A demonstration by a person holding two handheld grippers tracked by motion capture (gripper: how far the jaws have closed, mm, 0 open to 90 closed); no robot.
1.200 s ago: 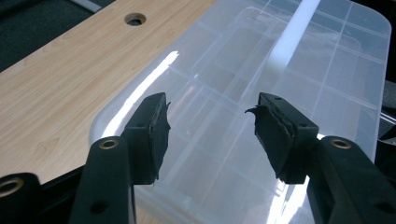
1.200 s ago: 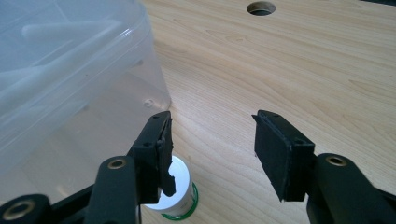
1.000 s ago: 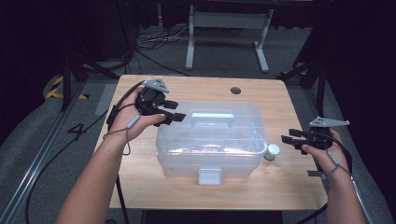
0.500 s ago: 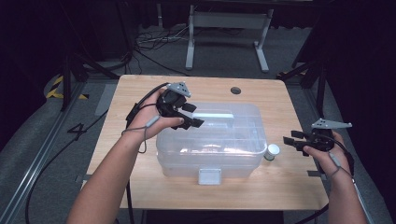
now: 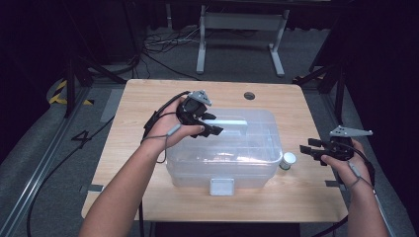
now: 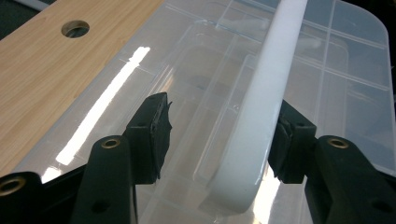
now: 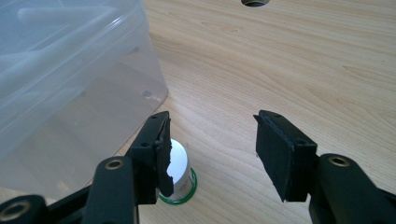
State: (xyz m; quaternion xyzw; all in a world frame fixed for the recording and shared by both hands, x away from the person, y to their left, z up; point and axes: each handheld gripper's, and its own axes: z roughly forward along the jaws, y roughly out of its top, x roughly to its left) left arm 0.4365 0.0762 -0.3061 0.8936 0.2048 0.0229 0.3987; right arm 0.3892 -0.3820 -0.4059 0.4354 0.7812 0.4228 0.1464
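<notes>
- A clear plastic storage box (image 5: 225,150) is being carried by the wooden worktop (image 5: 138,106), sitting near its middle with the lid on and a white latch (image 5: 221,186) showing at the front wall facing the person.
- The left hand-held gripper (image 5: 211,123) is being held over the left part of the lid, in the person's left hand (image 5: 165,126), which is coming in from the lower left.
- In the left gripper view, its jaws are being kept apart at a moderate width, with the box's white carrying handle (image 6: 261,107) lying between them (nearer the right-hand pad, though whether it is touching cannot be told); the other pad is standing clear of the handle over the transparent lid (image 6: 201,74).
- The right hand-held gripper (image 5: 310,149) is being held low over the worktop's right side, well apart from the left one, with its jaws pointing toward the box.
- In the right gripper view, its jaws are being held wide and nothing is being gripped between them.
- A small white-capped jar (image 7: 179,175) with a green base ring is standing on the worktop just beside the box's right front corner; in the right gripper view it is being partly covered by the left-hand jaw.
- A round cable hole (image 5: 249,95) is being seen in the worktop behind the box.
</notes>
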